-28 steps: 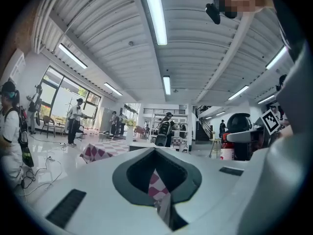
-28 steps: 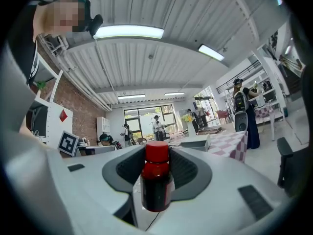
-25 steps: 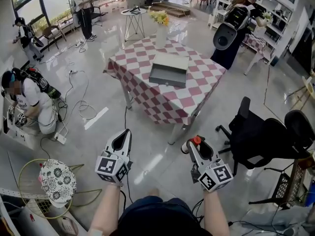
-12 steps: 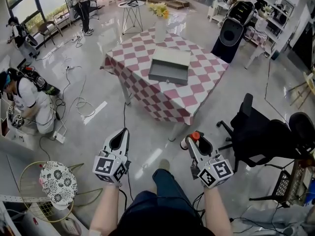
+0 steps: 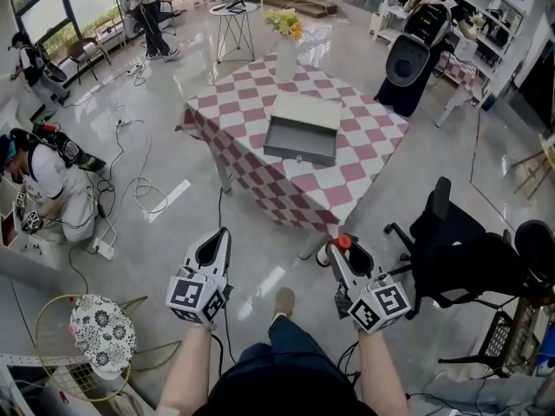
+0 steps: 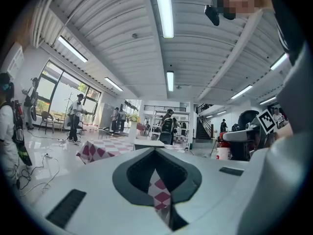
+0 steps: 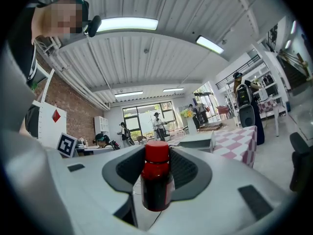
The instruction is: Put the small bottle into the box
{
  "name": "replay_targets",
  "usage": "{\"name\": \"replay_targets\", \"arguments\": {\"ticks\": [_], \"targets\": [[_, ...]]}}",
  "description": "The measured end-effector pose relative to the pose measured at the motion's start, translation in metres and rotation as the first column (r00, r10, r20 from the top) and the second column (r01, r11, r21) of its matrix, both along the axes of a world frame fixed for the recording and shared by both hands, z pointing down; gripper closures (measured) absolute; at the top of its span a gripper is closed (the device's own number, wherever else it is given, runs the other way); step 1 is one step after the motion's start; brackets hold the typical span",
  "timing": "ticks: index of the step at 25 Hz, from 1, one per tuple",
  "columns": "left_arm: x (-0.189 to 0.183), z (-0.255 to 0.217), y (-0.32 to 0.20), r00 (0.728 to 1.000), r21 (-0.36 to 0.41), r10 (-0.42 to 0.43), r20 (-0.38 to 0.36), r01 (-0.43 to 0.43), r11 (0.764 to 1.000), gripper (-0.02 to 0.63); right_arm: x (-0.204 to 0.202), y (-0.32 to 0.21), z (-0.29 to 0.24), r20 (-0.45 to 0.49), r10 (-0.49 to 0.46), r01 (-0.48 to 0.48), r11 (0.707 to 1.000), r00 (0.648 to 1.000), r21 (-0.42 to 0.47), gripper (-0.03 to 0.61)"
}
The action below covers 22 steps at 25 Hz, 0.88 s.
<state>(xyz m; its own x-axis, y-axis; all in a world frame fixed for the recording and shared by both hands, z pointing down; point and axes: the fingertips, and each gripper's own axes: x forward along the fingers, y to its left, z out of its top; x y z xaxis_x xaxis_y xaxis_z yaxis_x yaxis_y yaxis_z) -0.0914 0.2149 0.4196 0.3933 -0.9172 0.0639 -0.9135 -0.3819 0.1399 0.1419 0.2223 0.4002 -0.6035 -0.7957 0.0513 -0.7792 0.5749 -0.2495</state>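
Observation:
A small dark-red bottle [image 7: 156, 182] with a red cap stands upright between the jaws of my right gripper [image 7: 156, 173], which is shut on it. In the head view the right gripper [image 5: 340, 253] hangs over the floor with the bottle [image 5: 342, 243] at its tip, short of the table. The open grey box [image 5: 301, 129] lies on the red-and-white checked table [image 5: 355, 167] ahead. My left gripper [image 5: 221, 235] is level with the right one, jaws together and empty. In the left gripper view the left gripper [image 6: 157, 156] points at the table [image 6: 98, 150].
A white vase of yellow flowers [image 5: 287, 48] stands at the table's far edge. A black office chair [image 5: 451, 254] is at the right of the path. Cables [image 5: 143, 189] and a crouching person [image 5: 48, 180] are at the left. Other people stand farther back.
The table and box have come a little closer and lower in the head view as the person walks forward. Both grippers keep their places, the bottle still held.

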Motion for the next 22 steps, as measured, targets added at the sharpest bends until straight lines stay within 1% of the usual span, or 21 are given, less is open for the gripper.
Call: {"name": "replay_targets", "arguments": {"ticks": [12,22], "targets": [[0.003,0.009,-0.073,1.0,-0.018,-0.009,-0.016,0.009,1.0,0.614,-0.006,-0.074,0.005,-0.007,-0.034,0.034,0.999,0.999,-0.014,0.425],[0.016,0.016,-0.137,1.0,-0.032,-0.001,-0.004,0.001,0.999,0.614,0.0,-0.139,0.015,0.001,-0.046,0.046,0.998,0.999,-0.035,0.425]]}}
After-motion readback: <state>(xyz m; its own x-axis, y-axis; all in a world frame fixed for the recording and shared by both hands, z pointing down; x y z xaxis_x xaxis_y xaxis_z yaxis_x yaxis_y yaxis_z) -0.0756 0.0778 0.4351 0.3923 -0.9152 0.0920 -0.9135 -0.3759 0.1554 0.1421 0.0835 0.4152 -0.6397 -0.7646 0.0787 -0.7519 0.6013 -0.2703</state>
